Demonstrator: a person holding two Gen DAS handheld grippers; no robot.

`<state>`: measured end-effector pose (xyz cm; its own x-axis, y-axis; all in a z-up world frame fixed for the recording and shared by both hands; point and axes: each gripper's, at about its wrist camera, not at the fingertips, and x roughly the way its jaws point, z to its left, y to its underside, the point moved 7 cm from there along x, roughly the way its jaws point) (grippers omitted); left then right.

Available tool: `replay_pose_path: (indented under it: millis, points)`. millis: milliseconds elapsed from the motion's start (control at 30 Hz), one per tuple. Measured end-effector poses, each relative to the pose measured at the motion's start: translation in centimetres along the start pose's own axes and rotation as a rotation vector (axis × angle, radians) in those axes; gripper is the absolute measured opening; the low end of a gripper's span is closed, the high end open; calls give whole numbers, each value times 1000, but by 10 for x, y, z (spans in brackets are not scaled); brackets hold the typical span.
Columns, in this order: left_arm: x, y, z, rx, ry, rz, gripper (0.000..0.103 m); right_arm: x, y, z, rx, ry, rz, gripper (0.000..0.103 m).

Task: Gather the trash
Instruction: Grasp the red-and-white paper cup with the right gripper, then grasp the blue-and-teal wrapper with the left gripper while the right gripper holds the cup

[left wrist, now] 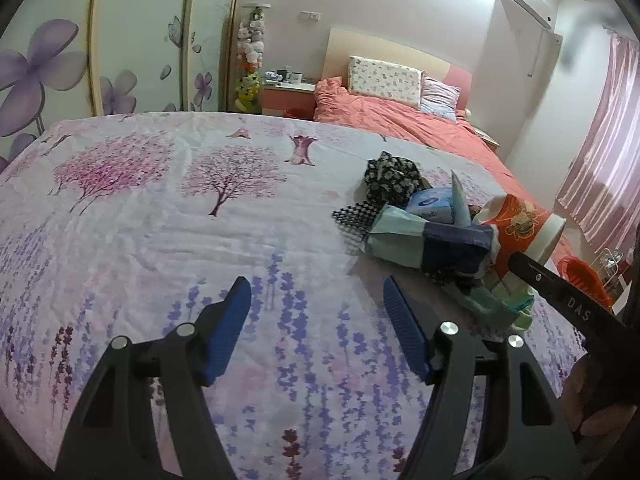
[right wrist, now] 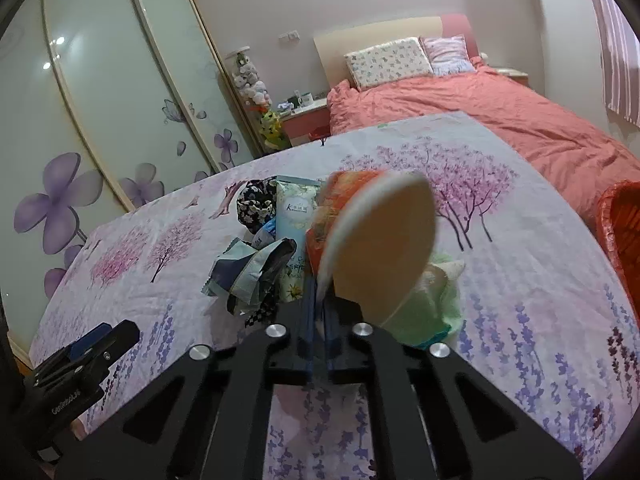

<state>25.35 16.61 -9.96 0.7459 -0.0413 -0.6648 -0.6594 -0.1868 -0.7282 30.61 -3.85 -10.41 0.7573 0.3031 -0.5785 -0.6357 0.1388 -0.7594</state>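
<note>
An orange paper cup (right wrist: pixel 360 216) with a white rim lies tilted on its side over a pile of trash on the flowered sheet (right wrist: pixel 500 320). My right gripper (right wrist: pixel 318 304) is shut on the cup's rim, its blue pads pinching the edge. In the left wrist view the same cup (left wrist: pixel 520 224) shows at the right, with my right gripper (left wrist: pixel 518 260) reaching in on it. The pile holds a crumpled blue-green wrapper (left wrist: pixel 424 240), a blue tissue pack (left wrist: pixel 430 204), a pale tube (right wrist: pixel 296 208) and black flowered cloth (left wrist: pixel 390 178). My left gripper (left wrist: pixel 316 292) hangs open over bare sheet, left of the pile.
An orange basket (right wrist: pixel 620 232) stands past the sheet's right edge, also visible as the orange basket (left wrist: pixel 580 276) in the left wrist view. A bed with a coral duvet (right wrist: pixel 500 120) lies behind. Sliding wardrobe doors (right wrist: pixel 100 100) line the left side.
</note>
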Motion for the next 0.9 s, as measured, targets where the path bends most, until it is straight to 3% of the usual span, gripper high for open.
replay_pose_path:
  millis: [300,500,700,900]
  points:
    - [2,-4,-49,41,82,-1,68,-37,-8,-36,59,58,-91,4]
    - [12,-11,-97,84,128,2,68,-48,-9,-62,100,88,-104,4]
    - [41,-26,-123,103,68,20,69,-48,-6,-77,116,105,-97,4]
    - [62,-23,-107,129,-26,69,69,-47,-3,-80,131,100,-97,4]
